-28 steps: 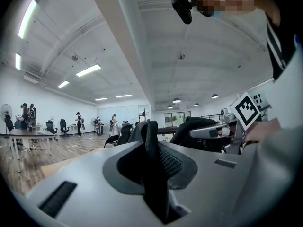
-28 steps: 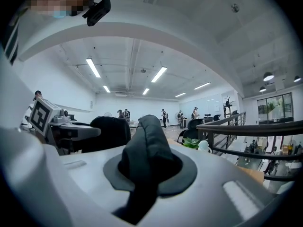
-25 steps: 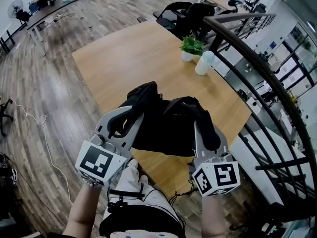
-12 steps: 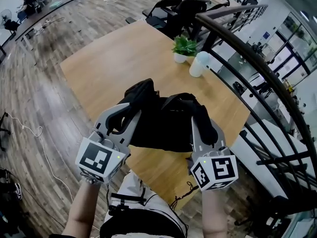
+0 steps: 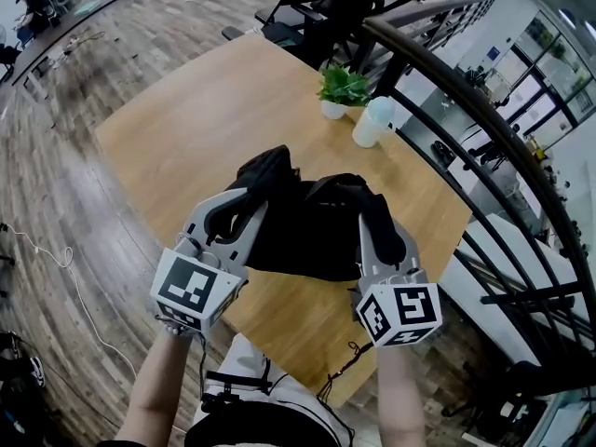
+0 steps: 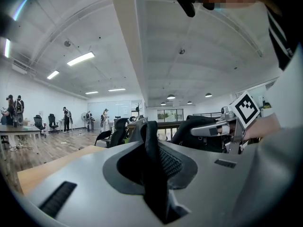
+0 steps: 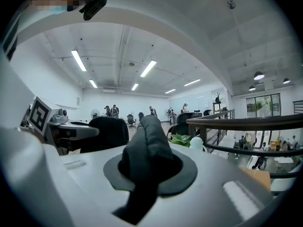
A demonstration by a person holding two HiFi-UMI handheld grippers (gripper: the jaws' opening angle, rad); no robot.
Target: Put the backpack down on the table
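- The black backpack (image 5: 312,226) hangs between the two grippers, over the near part of the wooden surface (image 5: 186,119).
- The left gripper (image 5: 244,214) has its jaws pinching a thin black strap (image 6: 152,164). The strap fills the gap between them.
- The right gripper (image 5: 377,226) has its jaws pinching a fat padded strap (image 7: 147,157).
- Both grippers point almost flat toward 12 o'clock, side by side.
- From above it is hard to tell if the bottom of the bag touches the wood. It may hang just over it.
- A small green plant (image 5: 341,87) and a white cup (image 5: 372,121) stand at about 1 o'clock from the bag, well apart from it.
- There is lots of bare wood at 11 o'clock.
- The step in hand looks like lowering the bag.
- To do it well, both grippers should go down together at the same speed, so the bag does not tip.
- The bag should land well in from the near edge at 6 o'clock, so it cannot slide off.
- The jaws should hold tight until the surface takes the bag's weight, and only then let go.
- The dark railing (image 5: 466,91) runs along at 3 o'clock, so the right gripper should stay away from it.
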